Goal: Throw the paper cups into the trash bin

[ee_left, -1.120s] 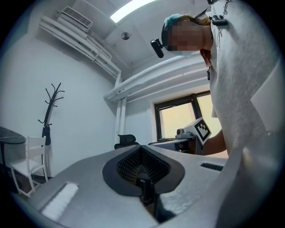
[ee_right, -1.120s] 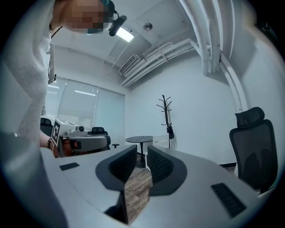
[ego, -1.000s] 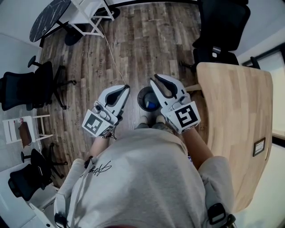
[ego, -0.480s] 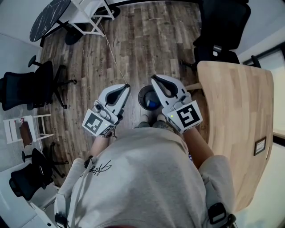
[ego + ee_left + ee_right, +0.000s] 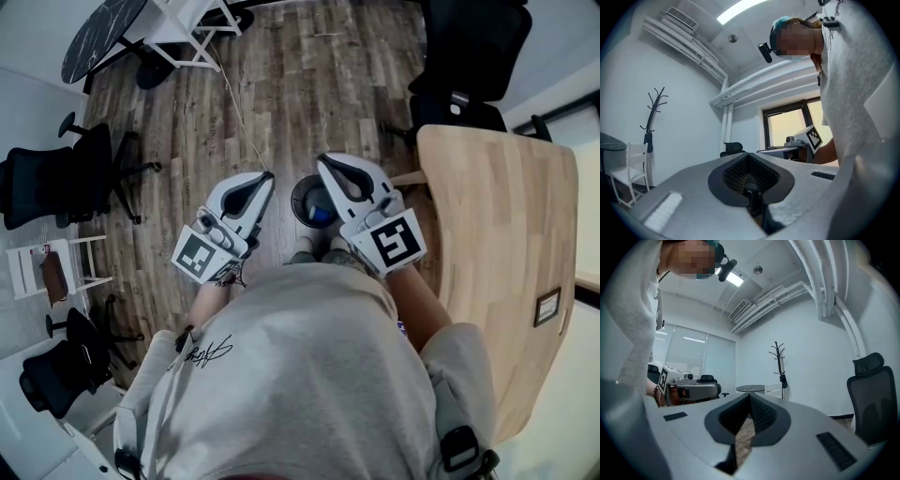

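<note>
Trash bin [image 5: 299, 201] stands on the wood floor between both grippers, with a blue object [image 5: 319, 215] inside it. Right gripper [image 5: 324, 161] hangs over its right rim; its jaws have just been closing and now meet on nothing. Left gripper [image 5: 267, 177], beside the left rim, is clenched and empty too.

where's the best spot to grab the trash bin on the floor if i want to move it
Grip the trash bin by its rim, coming straight down from above. It stands upright on the wood floor with its round mouth open upward, so the thin wall can likely be pinched, one side inside and one outside.
</note>
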Available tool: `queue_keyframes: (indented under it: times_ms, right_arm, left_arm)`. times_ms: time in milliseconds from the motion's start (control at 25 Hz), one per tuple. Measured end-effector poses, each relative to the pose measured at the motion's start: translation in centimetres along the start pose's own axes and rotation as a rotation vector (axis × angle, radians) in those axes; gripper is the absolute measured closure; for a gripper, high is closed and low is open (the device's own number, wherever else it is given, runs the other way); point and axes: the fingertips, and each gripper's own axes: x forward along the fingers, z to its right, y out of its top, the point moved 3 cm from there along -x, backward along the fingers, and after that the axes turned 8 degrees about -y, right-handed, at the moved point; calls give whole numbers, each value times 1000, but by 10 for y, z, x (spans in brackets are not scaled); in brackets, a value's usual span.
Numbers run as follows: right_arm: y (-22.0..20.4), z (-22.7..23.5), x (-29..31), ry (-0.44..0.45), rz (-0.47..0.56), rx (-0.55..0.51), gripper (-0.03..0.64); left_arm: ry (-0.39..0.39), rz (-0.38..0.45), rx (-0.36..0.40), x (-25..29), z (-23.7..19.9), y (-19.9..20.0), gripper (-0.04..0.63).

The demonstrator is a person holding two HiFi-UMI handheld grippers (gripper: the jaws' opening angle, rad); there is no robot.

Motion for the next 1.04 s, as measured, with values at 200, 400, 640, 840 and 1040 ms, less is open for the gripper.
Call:
queue_keyframes:
  times_ms: [200, 400, 640, 840, 1040]
  right_arm:
    - [0, -1, 1, 5, 2, -4, 606]
    - [-2, -1, 2, 6, -2, 0, 607]
    - [-5, -2, 1, 5, -7, 2, 607]
    - [-6, -3, 1, 5, -11, 4, 606]
    - [-5, -4, 0, 10, -11, -3, 606]
  left_arm:
    - [-3, -2, 6, -2, 0, -2, 592]
    - [3, -2, 6, -3, 0, -2, 592]
    - [7, 10, 0, -4, 0, -1, 592]
    - [9, 4, 0, -5, 0, -2, 592]
    - [10, -1, 3, -4, 0, -3, 592]
